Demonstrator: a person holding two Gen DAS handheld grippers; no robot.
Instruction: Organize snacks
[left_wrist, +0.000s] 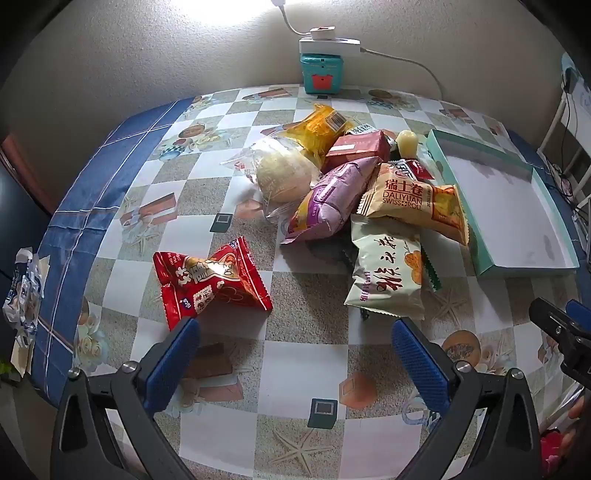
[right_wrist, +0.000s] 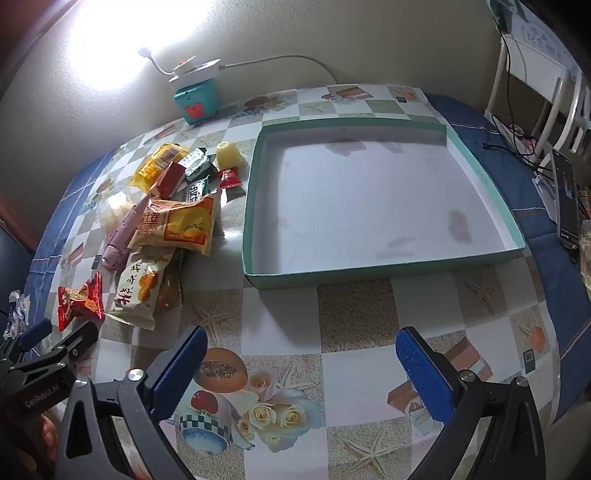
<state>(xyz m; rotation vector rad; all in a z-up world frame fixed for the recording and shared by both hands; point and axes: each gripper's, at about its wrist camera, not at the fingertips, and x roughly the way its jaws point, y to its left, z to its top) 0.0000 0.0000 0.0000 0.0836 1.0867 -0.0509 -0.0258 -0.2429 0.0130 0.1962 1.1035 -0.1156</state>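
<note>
Glossy plastic snack wrappers (left_wrist: 325, 206) lie beside a matt cardboard box (right_wrist: 373, 210).

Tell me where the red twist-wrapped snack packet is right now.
The red packet lies alone on the tablecloth, left of the snack pile, just ahead of the open left tongs; in the right wrist view it is at far left.

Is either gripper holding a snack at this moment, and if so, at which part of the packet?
Nothing is held. The left gripper and the right gripper are both open, with only the tablecloth between their pads.
</note>
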